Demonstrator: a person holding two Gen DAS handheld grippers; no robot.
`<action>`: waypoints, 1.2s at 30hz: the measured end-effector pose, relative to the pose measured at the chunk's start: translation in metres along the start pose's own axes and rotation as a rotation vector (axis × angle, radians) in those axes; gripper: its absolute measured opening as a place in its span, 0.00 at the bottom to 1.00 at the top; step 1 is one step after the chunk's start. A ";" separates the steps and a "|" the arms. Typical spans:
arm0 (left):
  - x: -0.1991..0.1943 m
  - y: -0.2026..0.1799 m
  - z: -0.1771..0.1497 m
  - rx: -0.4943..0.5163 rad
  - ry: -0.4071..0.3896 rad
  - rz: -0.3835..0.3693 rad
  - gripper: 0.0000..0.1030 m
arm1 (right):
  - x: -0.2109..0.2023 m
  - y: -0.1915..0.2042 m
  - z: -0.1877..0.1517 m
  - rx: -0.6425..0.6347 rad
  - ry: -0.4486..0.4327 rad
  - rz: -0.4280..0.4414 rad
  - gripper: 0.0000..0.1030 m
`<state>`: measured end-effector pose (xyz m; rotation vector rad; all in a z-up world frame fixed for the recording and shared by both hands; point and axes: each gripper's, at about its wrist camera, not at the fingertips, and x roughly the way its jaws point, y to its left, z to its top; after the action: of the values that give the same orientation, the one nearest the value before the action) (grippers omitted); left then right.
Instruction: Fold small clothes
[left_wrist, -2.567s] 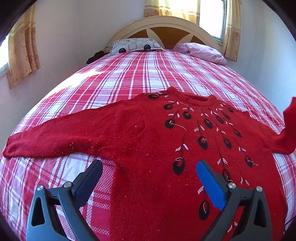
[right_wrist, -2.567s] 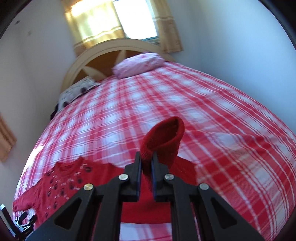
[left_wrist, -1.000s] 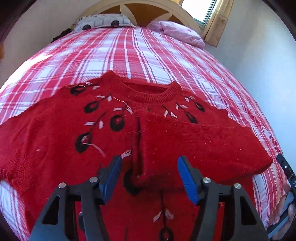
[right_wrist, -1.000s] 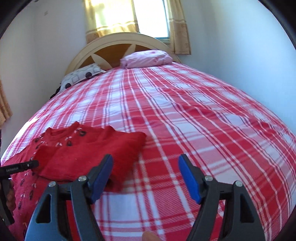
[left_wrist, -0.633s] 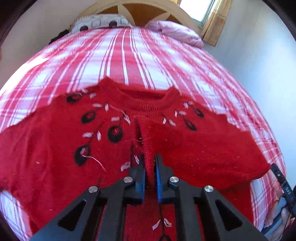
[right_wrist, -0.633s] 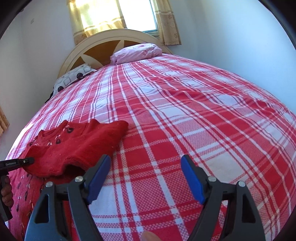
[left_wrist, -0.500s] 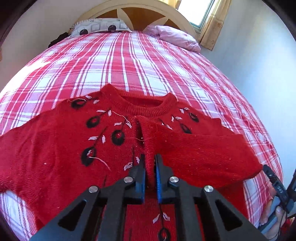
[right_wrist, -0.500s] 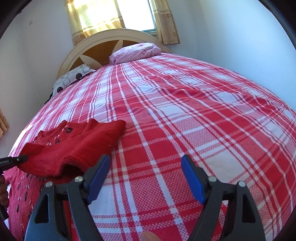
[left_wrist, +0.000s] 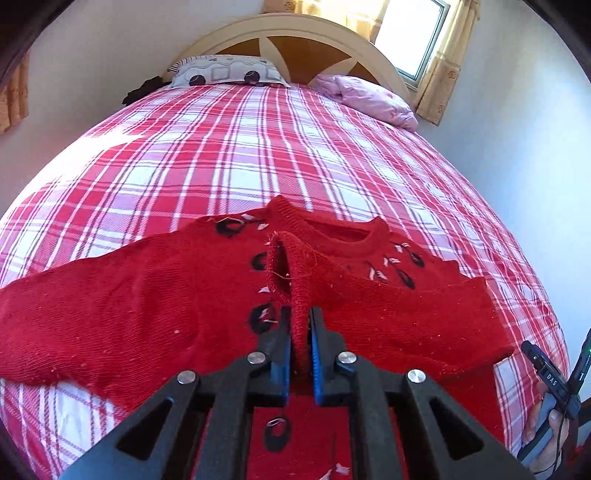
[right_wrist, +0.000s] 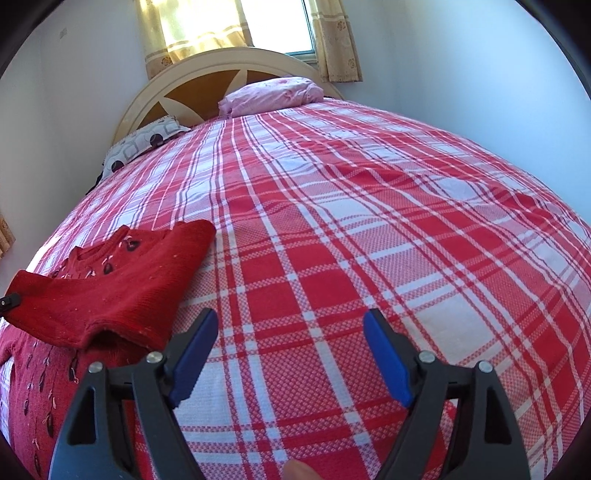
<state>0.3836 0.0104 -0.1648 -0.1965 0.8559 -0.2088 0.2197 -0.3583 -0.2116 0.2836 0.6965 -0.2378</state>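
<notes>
Both wrist views look down along their fingers toward the headboard (left_wrist: 295, 33); the left sits close over the red sweater (left_wrist: 147, 306), which the right shares at its left edge.

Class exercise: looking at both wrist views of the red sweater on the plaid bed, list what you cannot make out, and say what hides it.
- Left wrist view: the sweater hem, cut off by the bottom edge and the left gripper.
- Left wrist view: the embroidery beneath the folded sleeve pinched by that gripper.
- Right wrist view: the sweater's far sleeve, cut off at the left edge; the right gripper, opening, holds nothing.
</notes>
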 end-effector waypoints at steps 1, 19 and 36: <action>-0.001 0.003 -0.001 -0.003 -0.001 0.001 0.08 | 0.000 0.000 0.000 -0.002 0.002 -0.001 0.81; -0.002 0.066 -0.020 -0.105 0.019 0.066 0.08 | 0.007 0.002 -0.001 -0.016 0.031 -0.016 0.82; 0.009 0.089 -0.041 -0.138 0.026 0.096 0.08 | 0.014 0.005 -0.003 -0.030 0.067 -0.038 0.83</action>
<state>0.3669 0.0895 -0.2205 -0.2816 0.9041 -0.0625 0.2300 -0.3545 -0.2226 0.2506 0.7716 -0.2552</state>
